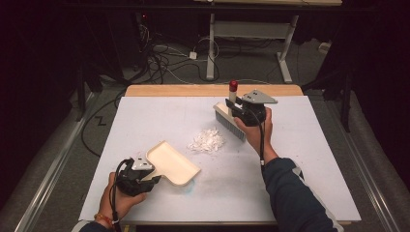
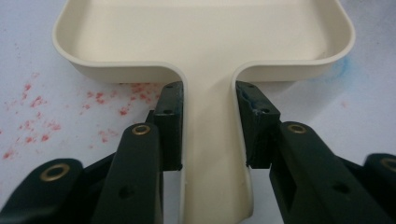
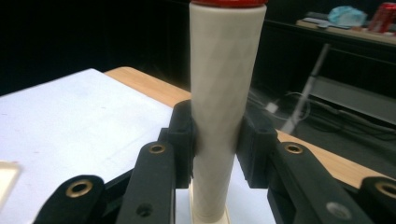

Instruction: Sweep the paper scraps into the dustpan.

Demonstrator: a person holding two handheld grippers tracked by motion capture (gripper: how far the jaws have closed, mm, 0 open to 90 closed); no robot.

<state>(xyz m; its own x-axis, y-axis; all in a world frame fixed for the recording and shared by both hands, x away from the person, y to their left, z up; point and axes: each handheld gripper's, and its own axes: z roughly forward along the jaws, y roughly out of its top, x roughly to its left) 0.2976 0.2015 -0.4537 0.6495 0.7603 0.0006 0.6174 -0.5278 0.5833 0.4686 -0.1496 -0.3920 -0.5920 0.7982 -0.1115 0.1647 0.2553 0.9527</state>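
Cream dustpan (image 1: 173, 163), lying flat on the white table cover (image 1: 300, 159) at front left; handle clamped between the jaws of the left gripper (image 2: 208, 126). Brush (image 1: 230, 122), bristles down behind a pile of white scraps (image 1: 207, 140) at mid-table; upright handle, red-capped, clamped by the right gripper (image 3: 217, 140).

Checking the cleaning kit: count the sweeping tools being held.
2: the dustpan in the left gripper at near left, the brush in the right gripper beyond the scraps.
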